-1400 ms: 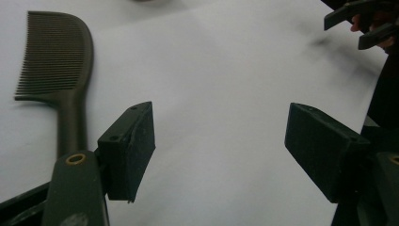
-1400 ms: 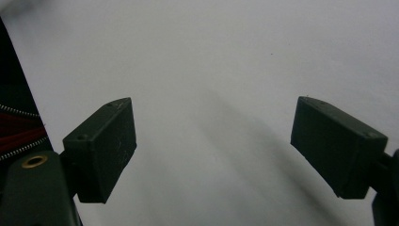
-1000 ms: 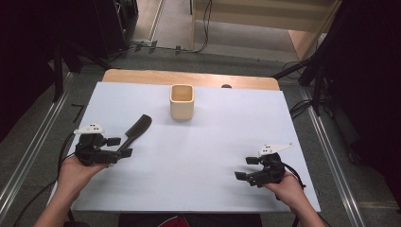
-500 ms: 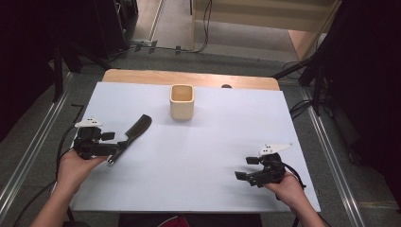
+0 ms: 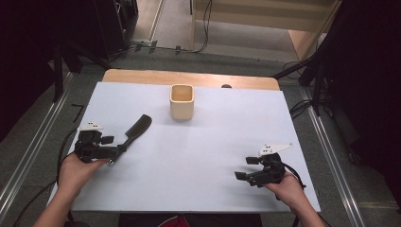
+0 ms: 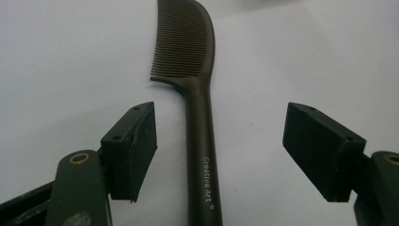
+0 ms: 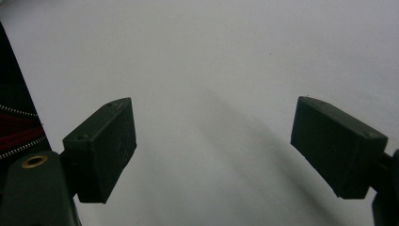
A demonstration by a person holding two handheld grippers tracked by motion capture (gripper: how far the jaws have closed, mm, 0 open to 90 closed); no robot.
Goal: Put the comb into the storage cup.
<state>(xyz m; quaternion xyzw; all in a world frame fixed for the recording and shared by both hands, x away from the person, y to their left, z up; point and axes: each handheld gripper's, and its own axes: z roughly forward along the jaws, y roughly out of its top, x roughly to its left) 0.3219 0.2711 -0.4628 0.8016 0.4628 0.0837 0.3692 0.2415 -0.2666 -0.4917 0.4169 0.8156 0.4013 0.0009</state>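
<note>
A: What risk was seen at this point?

B: A missed or skewed grab was judged likely. The left gripper (image 6: pixel 221 155) was spread wide with nothing held, and the comb (image 6: pixel 200 132) lay flat on the white table (image 5: pixel 222 142), its thin handle passing between the jaws but touching neither. If the jaws were closed too high, the handle could be skipped over or pushed aside.

A: And where was the comb placed?

B: In the high view, it was seen toward nine o'clock on the table, its teeth end angled toward one o'clock. The wooden cup (image 5: pixel 182 101) was noted well apart, near twelve. The right gripper (image 5: pixel 257 174) was held wide apart and empty, near five o'clock.
</note>
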